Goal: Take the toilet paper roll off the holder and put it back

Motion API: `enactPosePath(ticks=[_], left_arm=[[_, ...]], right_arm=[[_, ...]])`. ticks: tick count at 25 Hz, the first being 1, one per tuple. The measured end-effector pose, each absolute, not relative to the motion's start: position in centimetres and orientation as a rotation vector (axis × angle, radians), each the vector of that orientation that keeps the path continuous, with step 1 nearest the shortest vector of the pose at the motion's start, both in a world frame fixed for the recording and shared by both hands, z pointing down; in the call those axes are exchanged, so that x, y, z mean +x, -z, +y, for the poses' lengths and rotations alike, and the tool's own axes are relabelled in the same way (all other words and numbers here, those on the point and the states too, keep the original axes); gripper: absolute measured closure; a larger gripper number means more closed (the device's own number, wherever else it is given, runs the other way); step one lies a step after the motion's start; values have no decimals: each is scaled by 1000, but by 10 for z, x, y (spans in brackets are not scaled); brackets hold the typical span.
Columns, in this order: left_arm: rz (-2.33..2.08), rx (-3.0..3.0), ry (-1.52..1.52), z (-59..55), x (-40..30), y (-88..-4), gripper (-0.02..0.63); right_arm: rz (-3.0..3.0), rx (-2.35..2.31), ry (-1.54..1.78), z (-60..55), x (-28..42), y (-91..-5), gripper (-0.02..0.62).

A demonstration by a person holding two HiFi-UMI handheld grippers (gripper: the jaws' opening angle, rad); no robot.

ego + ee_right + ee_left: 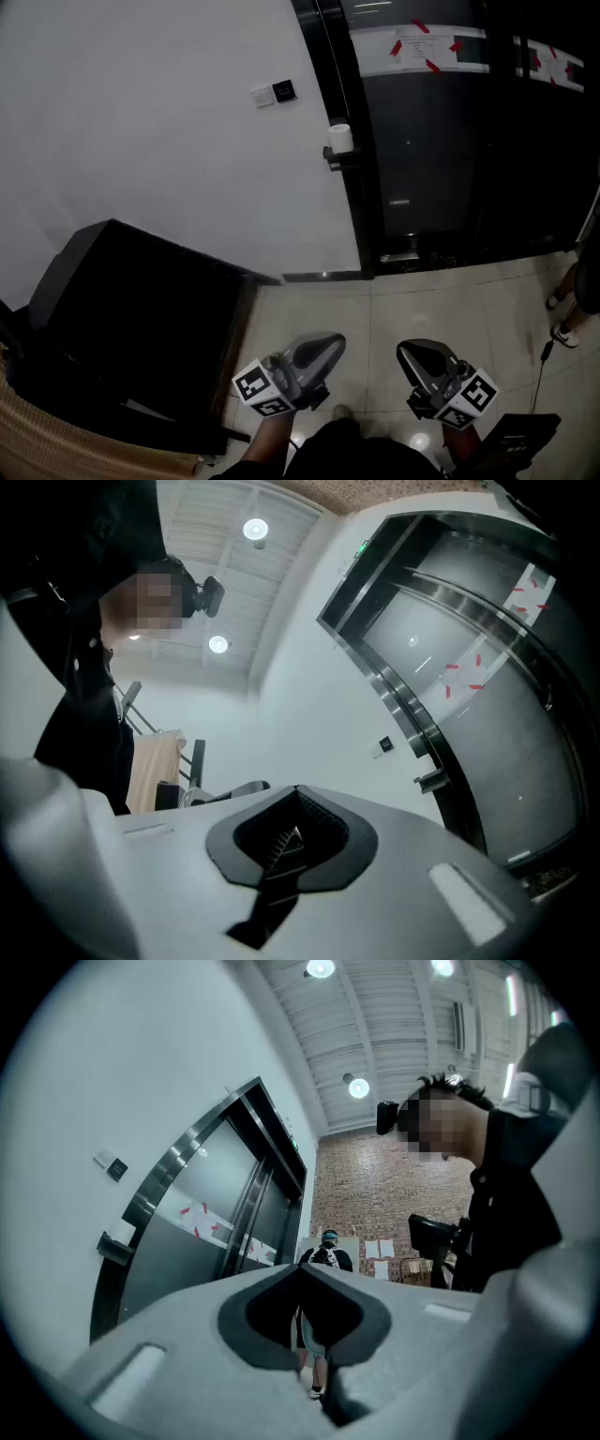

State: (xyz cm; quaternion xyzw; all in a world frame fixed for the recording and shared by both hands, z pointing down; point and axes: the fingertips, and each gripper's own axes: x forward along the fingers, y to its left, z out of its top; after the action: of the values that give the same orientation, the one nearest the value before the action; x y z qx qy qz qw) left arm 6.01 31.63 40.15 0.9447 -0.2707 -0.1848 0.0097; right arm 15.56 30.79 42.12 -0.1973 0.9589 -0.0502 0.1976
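While roll (339,138) sits mounted, fingers (323,347) well away

Two grippers held low over a pale tiled floor, facing a white wall and dark glass doors.

The left gripper (323,349) and the right gripper (412,356) sit side by side at the bottom, each with a marker cube at its rear, both pointing towards the wall. Well apart from them, the toilet paper roll (340,137) stands upright on a small dark holder (334,158) at the edge of the door frame (349,112). Two switch plates (274,94) are on the wall to its left. A sheet fixed with red tape (419,46) is on the glass. A large black box (131,309) fills the lower left.
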Motion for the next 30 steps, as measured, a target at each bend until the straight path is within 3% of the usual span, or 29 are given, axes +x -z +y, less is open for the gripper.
enactPosePath(ticks=[12, 30], left_arm=[[-815, 2971, 604, 255, 55, -397, 603], [-581, 2911, 667, -44, -62, -367, 603]], right_arm=[[2723, -607, 147, 245, 149, -421, 594], [2754, -780, 145, -52, 20, -390, 594]])
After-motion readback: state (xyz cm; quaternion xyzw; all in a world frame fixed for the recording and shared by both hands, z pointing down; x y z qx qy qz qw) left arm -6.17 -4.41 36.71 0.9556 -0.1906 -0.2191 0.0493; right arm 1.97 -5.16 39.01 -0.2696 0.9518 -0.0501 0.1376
